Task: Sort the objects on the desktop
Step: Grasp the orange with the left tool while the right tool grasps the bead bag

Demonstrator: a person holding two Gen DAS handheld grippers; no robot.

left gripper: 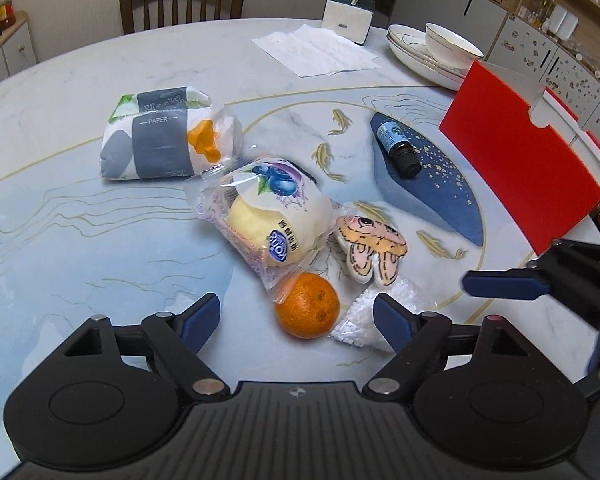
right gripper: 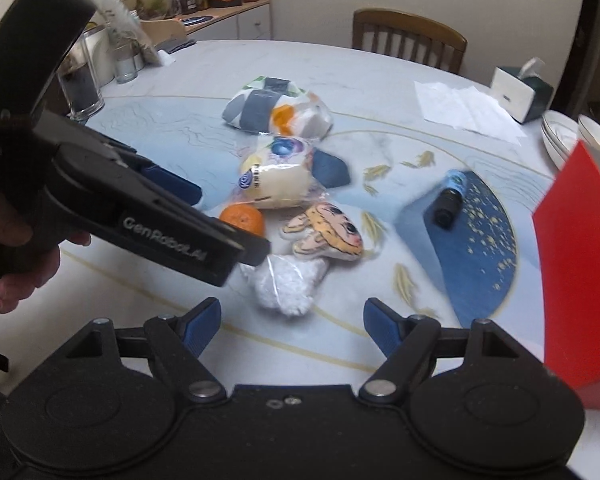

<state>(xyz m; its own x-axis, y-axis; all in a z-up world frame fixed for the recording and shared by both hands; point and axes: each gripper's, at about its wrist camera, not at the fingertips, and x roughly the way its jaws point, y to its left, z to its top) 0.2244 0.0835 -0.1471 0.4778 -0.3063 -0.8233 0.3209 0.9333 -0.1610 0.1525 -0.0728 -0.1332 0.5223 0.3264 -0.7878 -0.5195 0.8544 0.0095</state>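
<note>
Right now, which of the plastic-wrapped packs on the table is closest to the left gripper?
The small clear bag of white beads, beside the orange and just ahead of the open left gripper. The blueberry bread pack and tissue pack lie farther back.

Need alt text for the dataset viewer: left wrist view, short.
The open left gripper hovers over a marble table, with an orange between its fingers. Behind lie a bun, tissue pack, bunny toy, bottle and red box; the right gripper enters right.
</note>
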